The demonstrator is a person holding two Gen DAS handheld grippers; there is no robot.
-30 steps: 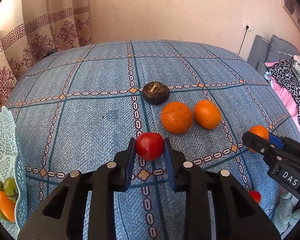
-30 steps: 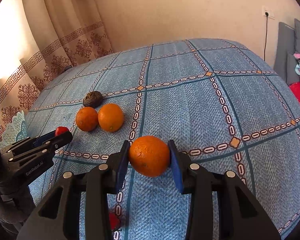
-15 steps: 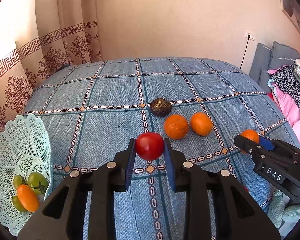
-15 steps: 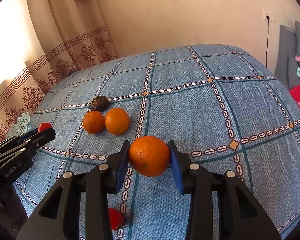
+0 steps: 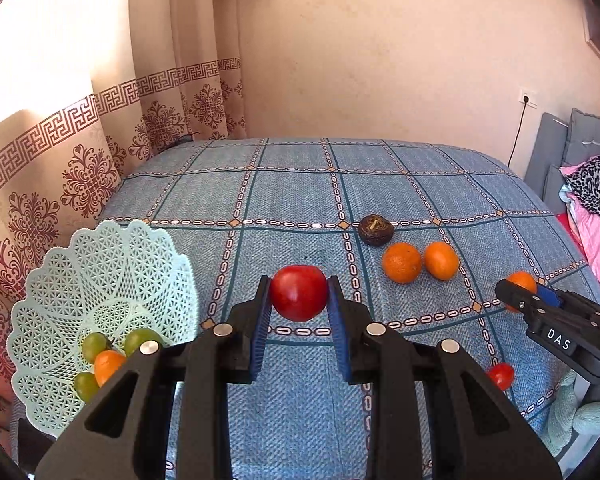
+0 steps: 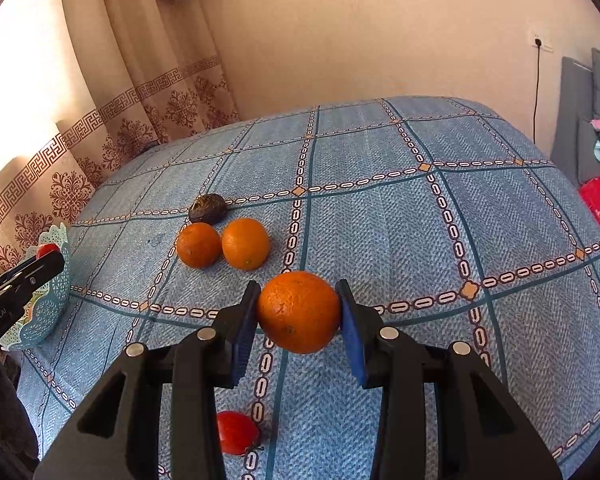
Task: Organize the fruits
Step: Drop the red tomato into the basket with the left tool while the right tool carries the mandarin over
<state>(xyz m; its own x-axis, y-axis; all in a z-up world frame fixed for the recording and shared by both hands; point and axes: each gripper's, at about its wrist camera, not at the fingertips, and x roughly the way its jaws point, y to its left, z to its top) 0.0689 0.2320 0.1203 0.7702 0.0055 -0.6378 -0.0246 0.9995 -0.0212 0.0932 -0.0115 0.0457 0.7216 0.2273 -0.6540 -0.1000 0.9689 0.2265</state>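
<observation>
The left view shows the whole basket (image 5: 100,280) at lower left, green and orange fruit inside; the right view catches only its rim (image 6: 58,280) at the left edge. The left gripper (image 5: 299,312) is clamped on a red apple (image 5: 299,293); the right gripper (image 6: 299,320) grips an orange (image 6: 299,312). Two oranges (image 6: 224,245) and a dark fruit (image 6: 207,208) lie mid-frame. A strawberry (image 6: 236,432) is partly hidden below. Since a second ago the basket has come much further into view.

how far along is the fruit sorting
Done: green grapes and a small orange fruit lie in the pale lattice basket. In hand: left tool grips a red apple, right tool an orange. Left on the blue cloth: two oranges, a dark round fruit, a small red fruit.
</observation>
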